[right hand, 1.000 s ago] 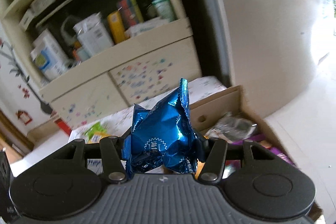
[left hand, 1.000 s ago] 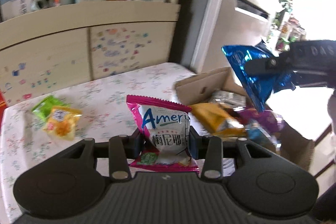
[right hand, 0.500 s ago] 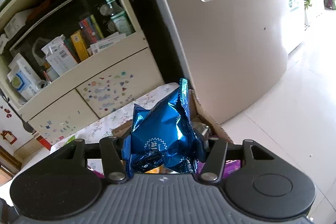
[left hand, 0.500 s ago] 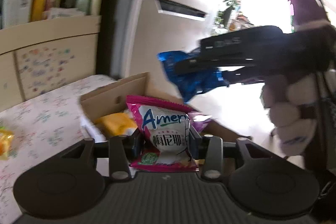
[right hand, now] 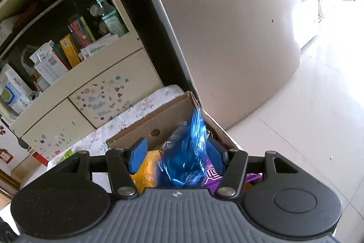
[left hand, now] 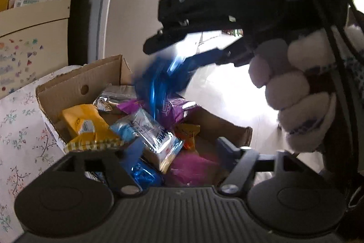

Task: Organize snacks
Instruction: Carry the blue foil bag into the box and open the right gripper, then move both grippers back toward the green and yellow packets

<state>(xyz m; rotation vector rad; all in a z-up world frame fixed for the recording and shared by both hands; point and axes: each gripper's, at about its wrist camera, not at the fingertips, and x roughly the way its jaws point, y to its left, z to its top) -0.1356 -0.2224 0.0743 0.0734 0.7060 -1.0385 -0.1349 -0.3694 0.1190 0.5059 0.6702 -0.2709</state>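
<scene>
- The cardboard box [left hand: 68, 88], at the edge of the flower-patterned table [left hand: 16, 129] beside the refrigerator [right hand: 238, 49], already holds a heap of packets: a yellow one [left hand: 84, 124], a pale blue and silver one [left hand: 154, 136], a purple one [left hand: 177, 108].
- The step in hand is the drop: both snacks are being released into the box together.
- The right gripper [right hand: 175, 154] has just been opening; the blue foil packet [right hand: 186, 152] shows as a blur between its parted pads, seemingly falling free above the box.
- The left gripper [left hand: 175, 152] has likewise just spread its jaws; the pink packet [left hand: 193, 167] is a magenta smear below them, no longer pinched, landing on the heap.
- Next, judging by the task, both grippers should draw clear of the box and turn toward the table for any snacks left there, jaws kept wide for a fresh pick.
</scene>
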